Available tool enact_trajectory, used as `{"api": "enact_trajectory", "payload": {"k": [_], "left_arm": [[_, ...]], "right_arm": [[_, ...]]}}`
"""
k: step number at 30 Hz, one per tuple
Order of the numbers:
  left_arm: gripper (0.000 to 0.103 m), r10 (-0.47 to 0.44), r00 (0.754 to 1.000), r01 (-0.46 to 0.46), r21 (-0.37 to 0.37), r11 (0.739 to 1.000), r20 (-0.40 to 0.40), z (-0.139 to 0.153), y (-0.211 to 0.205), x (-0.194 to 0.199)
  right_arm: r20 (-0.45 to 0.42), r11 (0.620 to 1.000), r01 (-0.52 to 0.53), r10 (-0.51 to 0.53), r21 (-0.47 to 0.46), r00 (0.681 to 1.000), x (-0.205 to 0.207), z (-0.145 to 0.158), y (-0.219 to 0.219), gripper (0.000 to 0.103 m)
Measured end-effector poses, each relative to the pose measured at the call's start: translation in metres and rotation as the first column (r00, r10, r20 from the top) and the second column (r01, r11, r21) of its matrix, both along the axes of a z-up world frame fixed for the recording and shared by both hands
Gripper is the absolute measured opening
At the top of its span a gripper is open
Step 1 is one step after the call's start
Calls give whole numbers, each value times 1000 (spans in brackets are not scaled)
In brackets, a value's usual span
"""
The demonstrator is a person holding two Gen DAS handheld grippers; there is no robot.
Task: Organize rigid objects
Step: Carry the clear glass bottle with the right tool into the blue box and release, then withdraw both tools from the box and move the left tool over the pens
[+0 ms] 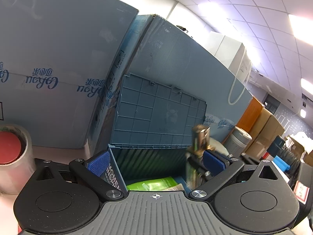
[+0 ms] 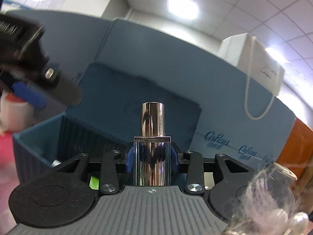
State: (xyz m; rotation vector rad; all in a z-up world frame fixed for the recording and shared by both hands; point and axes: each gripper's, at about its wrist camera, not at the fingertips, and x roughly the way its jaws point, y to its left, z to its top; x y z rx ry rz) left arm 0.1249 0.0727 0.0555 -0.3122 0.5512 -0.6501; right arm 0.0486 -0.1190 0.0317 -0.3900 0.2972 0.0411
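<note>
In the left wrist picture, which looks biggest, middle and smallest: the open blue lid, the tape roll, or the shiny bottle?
1. Blue lid, clearly biggest.
2. Tape roll, though it is close to the camera and partly cut off.
3. Shiny bottle, blurred, smallest.

Ribbed blue storage box, rose-gold bottle cap, red tape core

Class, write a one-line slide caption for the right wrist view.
Right tool grips an upright clear bottle with a shiny metallic cap above the open blue storage box.
</note>
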Motion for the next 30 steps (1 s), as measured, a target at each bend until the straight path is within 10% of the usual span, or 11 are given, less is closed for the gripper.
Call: {"api": "enact_trajectory", "payload": {"k": [13, 30], "left_arm": [[102, -2, 1000, 2, -10, 1000, 4, 2, 2, -2], [102, -10, 1000, 11, -17, 1000, 8, 4, 2, -4]], "right_arm": [[-153, 993, -89, 100, 77, 983, 3, 7, 2, 37], [-207, 897, -53, 158, 439, 965, -2, 22, -21, 57]]}}
